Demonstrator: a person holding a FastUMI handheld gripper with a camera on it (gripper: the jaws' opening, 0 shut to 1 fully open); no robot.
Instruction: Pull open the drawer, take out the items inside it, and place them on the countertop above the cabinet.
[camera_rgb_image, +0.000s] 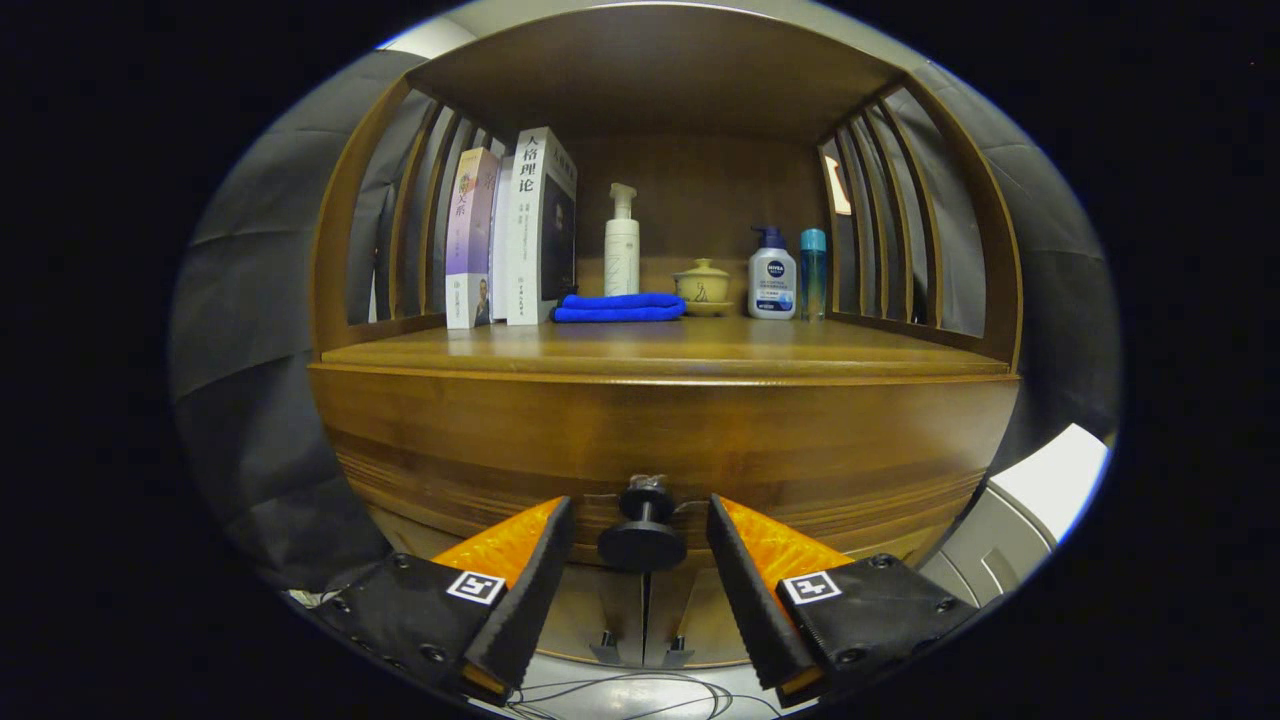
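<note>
Gripper lined up on the drawer knob, drawer not yet pulled.

Gripper view: the gripper (640, 520) faces the wooden cabinet head-on, its fingers (535, 575) spread wide with the dark round knob (642, 540) sitting between them, apparently untouched on either side; they are released and hold nothing. That straddling stance reads as a set-up for closing on the knob and drawing straight back. The drawer (660, 450) looks fully shut, its front flush under the table (660, 350), so whatever lies inside is hidden. At the back of the table stand books (510, 235), a white pump bottle (621, 245), a folded blue cloth (618, 307), a small lidded pot (703, 286), another pump bottle (772, 275) and a slim teal bottle (813, 270), leaving the front strip bare for what comes out.
</note>
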